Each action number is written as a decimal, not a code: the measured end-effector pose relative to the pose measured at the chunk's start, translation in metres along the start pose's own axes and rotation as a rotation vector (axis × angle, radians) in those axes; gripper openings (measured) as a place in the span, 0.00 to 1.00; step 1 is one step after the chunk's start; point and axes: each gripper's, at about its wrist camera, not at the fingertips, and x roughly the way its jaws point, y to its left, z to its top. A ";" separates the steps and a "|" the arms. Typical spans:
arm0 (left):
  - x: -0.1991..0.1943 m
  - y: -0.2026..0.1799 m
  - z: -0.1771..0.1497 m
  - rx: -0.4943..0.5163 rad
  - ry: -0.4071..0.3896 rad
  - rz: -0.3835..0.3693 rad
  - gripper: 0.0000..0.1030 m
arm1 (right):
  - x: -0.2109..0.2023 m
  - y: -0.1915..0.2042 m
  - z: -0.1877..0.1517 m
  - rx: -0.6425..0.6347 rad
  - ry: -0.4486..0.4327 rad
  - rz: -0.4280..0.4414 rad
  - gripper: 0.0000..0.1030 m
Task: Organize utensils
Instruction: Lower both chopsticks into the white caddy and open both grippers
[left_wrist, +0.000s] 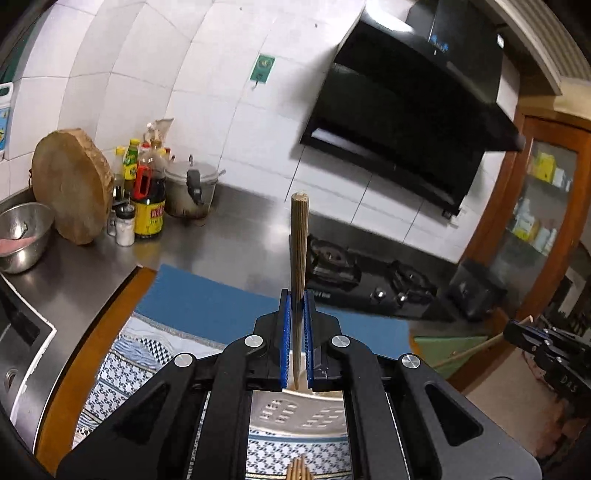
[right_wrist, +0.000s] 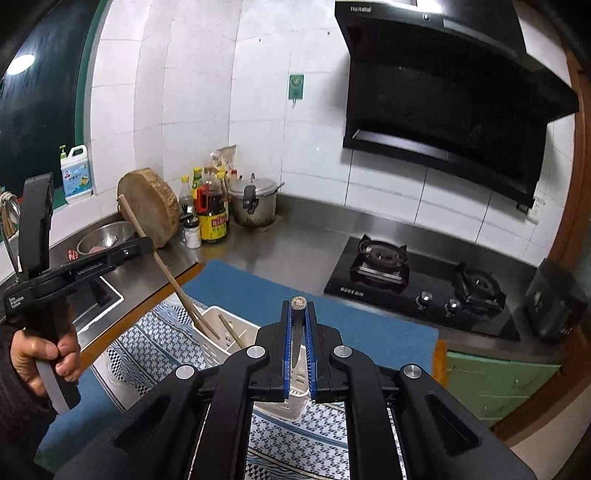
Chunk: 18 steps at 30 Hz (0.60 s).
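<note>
In the left wrist view my left gripper (left_wrist: 296, 299) is shut on a wooden chopstick (left_wrist: 298, 240) that stands upright between the blue pads. Under it is the white slotted utensil holder (left_wrist: 291, 411), and several more chopsticks (left_wrist: 297, 470) lie at the bottom edge. The right wrist view shows that chopstick (right_wrist: 166, 269) slanting down from the left gripper (right_wrist: 144, 242) with its tip inside the holder (right_wrist: 210, 354), beside another chopstick (right_wrist: 232, 331). My right gripper (right_wrist: 298, 308) is shut on a chopstick (right_wrist: 298, 303) seen end-on, above the holder. The right gripper (left_wrist: 511, 330) also shows at the left wrist view's right edge.
The holder stands on a patterned cloth (right_wrist: 155, 347) over a blue mat (right_wrist: 258, 288). Behind are a round wooden chopping board (right_wrist: 149, 205), sauce bottles (right_wrist: 211, 214), a pressure cooker (right_wrist: 255, 201), a steel bowl (right_wrist: 105, 236) and a gas stove (right_wrist: 424, 284). A hand (right_wrist: 44, 354) grips the left handle.
</note>
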 end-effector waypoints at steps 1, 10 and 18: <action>0.003 0.001 -0.002 0.002 0.010 0.001 0.05 | 0.004 -0.001 -0.001 0.005 0.009 0.001 0.07; 0.022 0.005 -0.017 0.042 0.087 0.014 0.06 | 0.035 -0.007 -0.021 0.049 0.069 0.012 0.16; 0.013 0.000 -0.023 0.085 0.095 0.037 0.10 | 0.023 -0.003 -0.032 0.062 0.047 0.004 0.31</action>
